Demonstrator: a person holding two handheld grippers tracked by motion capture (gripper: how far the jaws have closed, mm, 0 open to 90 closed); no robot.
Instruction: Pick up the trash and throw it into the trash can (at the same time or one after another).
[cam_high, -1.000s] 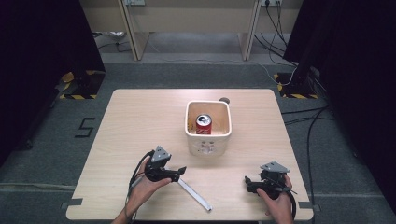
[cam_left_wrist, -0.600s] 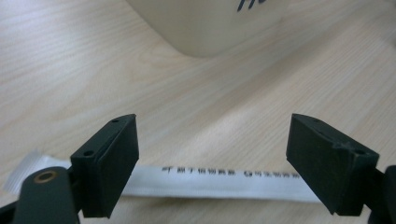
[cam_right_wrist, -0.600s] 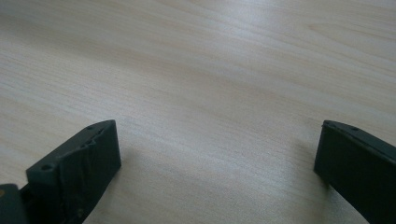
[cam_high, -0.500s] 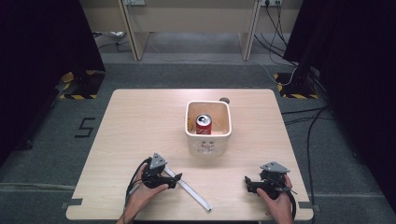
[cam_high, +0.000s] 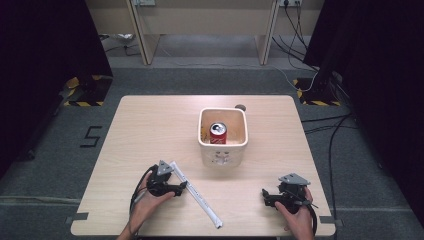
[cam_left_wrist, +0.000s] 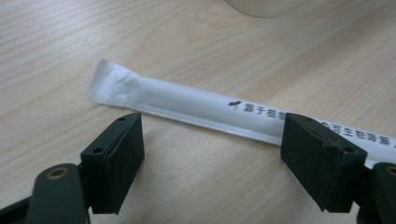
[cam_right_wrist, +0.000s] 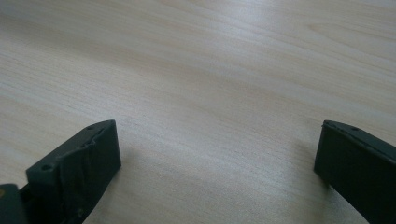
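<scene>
Left tongs (cam_high: 181, 186) moved onto straw (cam_high: 196, 194) (closing slightly, still open) | right tongs (cam_high: 266, 196) open

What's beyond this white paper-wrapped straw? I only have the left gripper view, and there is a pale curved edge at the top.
Observer: That edge is a cream square plastic bin, standing just beyond the white paper-wrapped straw.
Operator: Anything inside it?
Observer: One red drink can, upright.
Operator: Where's the other gripper?
Observer: The right gripper is near the front right of the light wooden table, jaws open with nothing between them.
</scene>
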